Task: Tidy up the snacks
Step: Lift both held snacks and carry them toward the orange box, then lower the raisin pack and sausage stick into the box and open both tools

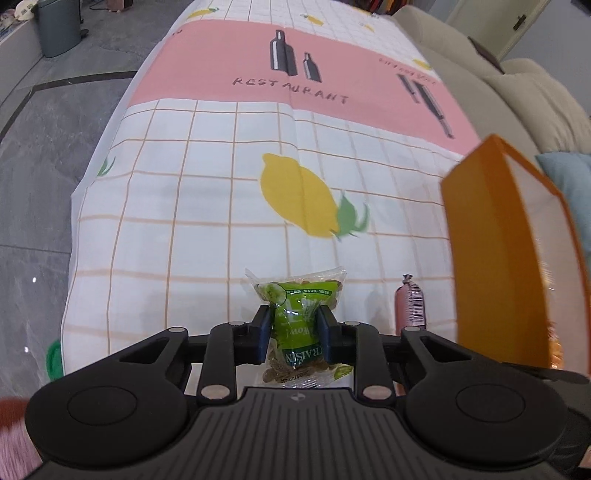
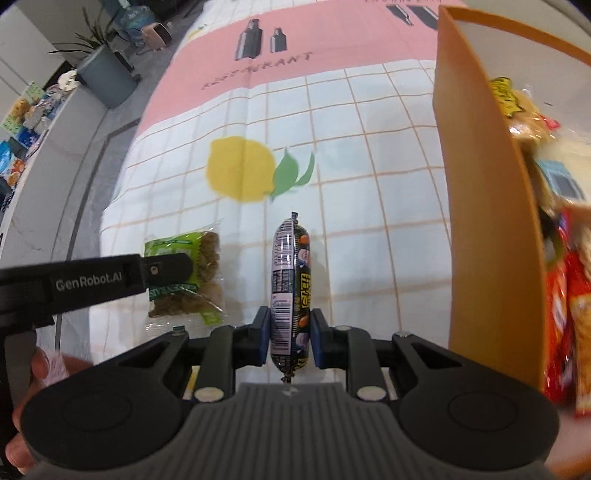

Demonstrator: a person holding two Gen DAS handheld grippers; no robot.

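My left gripper point(image 1: 291, 328) is shut on a green raisin packet point(image 1: 297, 295), pinching its middle just above the tablecloth; the packet also shows in the right wrist view point(image 2: 207, 273) with the left gripper's finger point(image 2: 166, 269) across it. My right gripper point(image 2: 288, 332) is shut on a dark wrapped sausage stick point(image 2: 291, 280) that points forward; the stick also shows in the left wrist view point(image 1: 410, 301). An orange box point(image 2: 476, 184) stands at the right, holding several snack packs point(image 2: 569, 295).
The table carries a grid-patterned cloth with a lemon print point(image 1: 295, 199) and a pink band point(image 1: 258, 62). A beige sofa point(image 1: 517, 85) is at the right, the orange box point(image 1: 491, 236) near it. Grey floor and a grey bin point(image 1: 59, 26) are at the left.
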